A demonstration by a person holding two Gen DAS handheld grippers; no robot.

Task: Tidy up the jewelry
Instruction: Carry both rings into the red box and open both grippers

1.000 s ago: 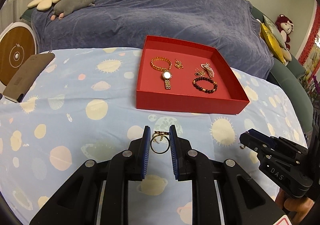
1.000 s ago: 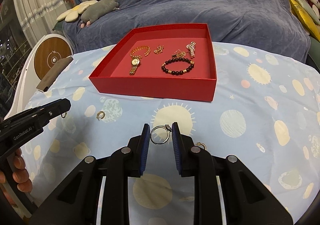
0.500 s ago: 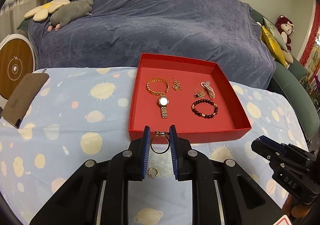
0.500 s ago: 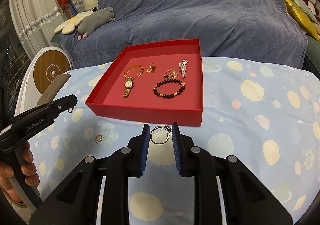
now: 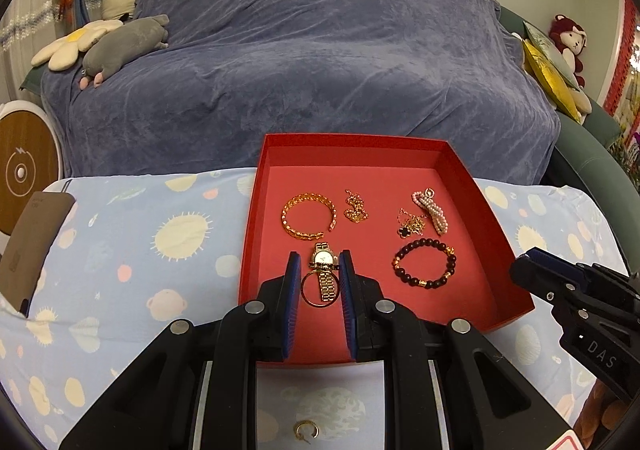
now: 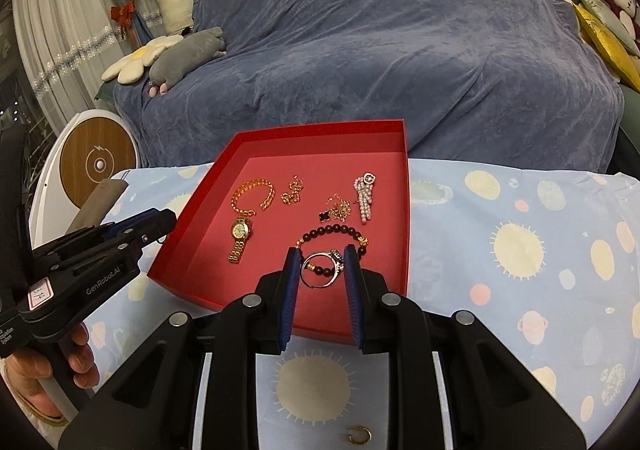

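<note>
A red tray (image 5: 256, 185) (image 6: 404, 153) on the blue planet-print cloth holds a gold chain bracelet (image 5: 308, 215), a gold watch (image 6: 240, 236), a dark bead bracelet (image 5: 424, 264), a pearl piece (image 5: 432, 209) and small gold chains (image 5: 355, 205). My left gripper (image 5: 320, 278) is shut on a gold ring (image 5: 318, 290) and holds it above the tray's near part, over the watch. My right gripper (image 6: 320, 268) is shut on a silver ring (image 6: 322, 270) and holds it above the bead bracelet. A gold hoop earring (image 5: 306, 430) (image 6: 359, 434) lies on the cloth in front of the tray in each view.
A sofa under a blue-grey cover (image 5: 320, 49) stands behind the table, with plush toys (image 5: 120, 45) at its left. A brown flat case (image 5: 28, 246) lies at the table's left edge. A round white and wood device (image 6: 98, 165) stands left of the table.
Both grippers have lifted and moved forward with their rings, from above the cloth to over the near part of the red tray. The earrings on the cloth have fallen behind the fingers.
</note>
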